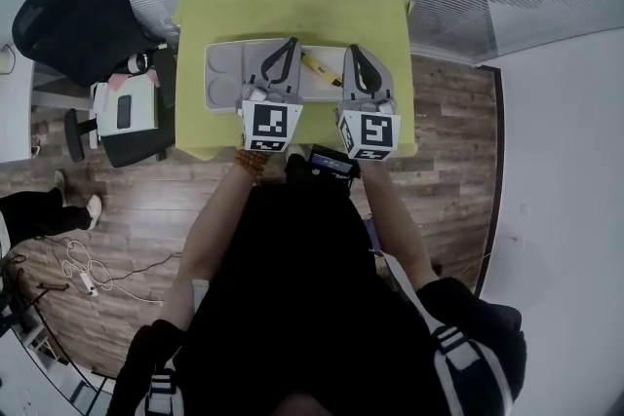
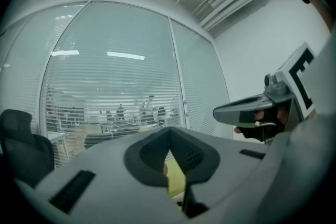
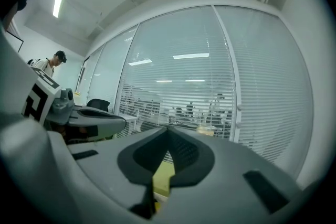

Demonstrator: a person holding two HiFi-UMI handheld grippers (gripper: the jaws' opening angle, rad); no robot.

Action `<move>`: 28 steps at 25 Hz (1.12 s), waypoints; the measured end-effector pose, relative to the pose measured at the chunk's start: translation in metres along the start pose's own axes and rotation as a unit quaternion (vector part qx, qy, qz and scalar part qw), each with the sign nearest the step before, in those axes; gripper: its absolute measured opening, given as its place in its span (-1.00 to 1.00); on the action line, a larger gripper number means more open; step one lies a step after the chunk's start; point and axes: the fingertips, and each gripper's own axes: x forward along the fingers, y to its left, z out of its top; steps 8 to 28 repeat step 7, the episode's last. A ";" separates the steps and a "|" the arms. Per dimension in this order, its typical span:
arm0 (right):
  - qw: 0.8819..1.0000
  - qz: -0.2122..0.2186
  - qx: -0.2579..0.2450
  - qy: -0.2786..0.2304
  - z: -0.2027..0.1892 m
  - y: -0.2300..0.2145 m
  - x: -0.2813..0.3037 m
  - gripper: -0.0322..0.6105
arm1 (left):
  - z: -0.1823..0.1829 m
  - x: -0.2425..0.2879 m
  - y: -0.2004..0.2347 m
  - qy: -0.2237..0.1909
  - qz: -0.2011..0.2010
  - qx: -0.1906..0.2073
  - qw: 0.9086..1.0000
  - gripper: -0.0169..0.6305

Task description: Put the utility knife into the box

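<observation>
A yellow utility knife lies slanted on the yellow-green table, between the tips of my two grippers. It rests at the right end of a pale grey compartment box; whether it lies inside a compartment I cannot tell. My left gripper hovers over the box, tilted up, its jaws shut on nothing. My right gripper hangs just right of the knife, also shut and empty. Both gripper views look over the table towards the blinds, so the knife and box are hidden in them.
A black office chair and a small stand with a phone stand left of the table. A dark device sits at the table's near edge. Glass walls with blinds close in the far side. Cables lie on the wooden floor.
</observation>
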 end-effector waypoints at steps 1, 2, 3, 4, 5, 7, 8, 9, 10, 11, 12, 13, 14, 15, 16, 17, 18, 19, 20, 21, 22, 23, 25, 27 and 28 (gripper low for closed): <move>1.000 0.000 0.000 0.003 -0.003 -0.002 0.000 -0.90 | -0.001 0.000 0.000 0.002 0.001 0.000 1.000 -0.92; 1.000 0.000 0.000 0.005 -0.006 -0.003 0.000 -0.90 | -0.002 -0.001 0.000 0.003 0.001 -0.001 1.000 -0.92; 1.000 0.000 0.000 0.008 -0.009 -0.005 -0.001 -0.90 | -0.003 -0.001 -0.001 0.005 0.001 -0.001 1.000 -0.92; 1.000 -0.001 -0.001 0.011 -0.011 -0.007 -0.001 -0.90 | -0.004 -0.002 -0.001 0.006 0.001 -0.003 1.000 -0.92; 1.000 -0.001 -0.001 0.014 -0.014 -0.008 -0.001 -0.90 | -0.005 -0.002 0.000 0.007 0.002 -0.006 1.000 -0.92; 1.000 -0.002 -0.001 0.019 -0.018 -0.010 0.000 -0.90 | -0.006 -0.002 0.002 0.009 0.003 -0.013 1.000 -0.92; 1.000 -0.002 -0.001 0.019 -0.018 -0.010 0.000 -0.90 | -0.006 -0.002 0.002 0.009 0.003 -0.013 1.000 -0.92; 1.000 -0.002 -0.001 0.019 -0.018 -0.010 0.000 -0.90 | -0.006 -0.002 0.002 0.009 0.003 -0.013 1.000 -0.92; 1.000 -0.002 -0.001 0.019 -0.018 -0.010 0.000 -0.90 | -0.006 -0.002 0.002 0.009 0.003 -0.013 1.000 -0.92; 1.000 -0.002 -0.001 0.019 -0.018 -0.010 0.000 -0.90 | -0.006 -0.002 0.002 0.009 0.003 -0.013 1.000 -0.92; 1.000 -0.002 -0.001 0.019 -0.018 -0.010 0.000 -0.90 | -0.006 -0.002 0.002 0.009 0.003 -0.013 1.000 -0.92; 1.000 -0.002 -0.001 0.019 -0.018 -0.010 0.000 -0.90 | -0.006 -0.002 0.002 0.009 0.003 -0.013 1.000 -0.92; 1.000 -0.002 -0.001 0.019 -0.018 -0.010 0.000 -0.90 | -0.006 -0.002 0.002 0.009 0.003 -0.013 1.000 -0.92; 1.000 -0.002 -0.001 0.019 -0.018 -0.010 0.000 -0.90 | -0.006 -0.002 0.002 0.009 0.003 -0.013 1.000 -0.92; 1.000 -0.002 -0.001 0.019 -0.018 -0.010 0.000 -0.90 | -0.006 -0.002 0.002 0.009 0.003 -0.013 1.000 -0.92; 1.000 -0.002 -0.001 0.019 -0.018 -0.010 0.000 -0.90 | -0.006 -0.002 0.002 0.009 0.003 -0.013 1.000 -0.92; 1.000 -0.002 -0.001 0.019 -0.018 -0.010 0.000 -0.90 | -0.006 -0.002 0.002 0.009 0.003 -0.013 1.000 -0.92; 1.000 -0.002 -0.001 0.019 -0.018 -0.010 0.000 -0.90 | -0.006 -0.002 0.002 0.009 0.003 -0.013 1.000 -0.92; 1.000 -0.002 -0.001 0.019 -0.018 -0.010 0.000 -0.90 | -0.006 -0.002 0.002 0.009 0.003 -0.013 1.000 -0.92; 1.000 -0.002 -0.001 0.019 -0.018 -0.010 0.000 -0.90 | -0.006 -0.002 0.002 0.009 0.003 -0.013 1.000 -0.92; 1.000 -0.002 -0.001 0.019 -0.018 -0.010 0.000 -0.90 | -0.006 -0.002 0.002 0.009 0.003 -0.013 1.000 -0.92; 1.000 -0.002 -0.001 0.019 -0.018 -0.010 0.000 -0.90 | -0.006 -0.002 0.002 0.009 0.003 -0.013 1.000 -0.92; 1.000 -0.002 -0.001 0.019 -0.018 -0.010 0.000 -0.90 | -0.006 -0.002 0.002 0.009 0.003 -0.013 1.000 -0.92; 1.000 -0.002 -0.001 0.019 -0.018 -0.010 0.000 -0.90 | -0.006 -0.002 0.002 0.009 0.003 -0.013 1.000 -0.92; 1.000 -0.002 -0.001 0.019 -0.018 -0.010 0.000 -0.90 | -0.006 -0.002 0.002 0.009 0.003 -0.013 1.000 -0.92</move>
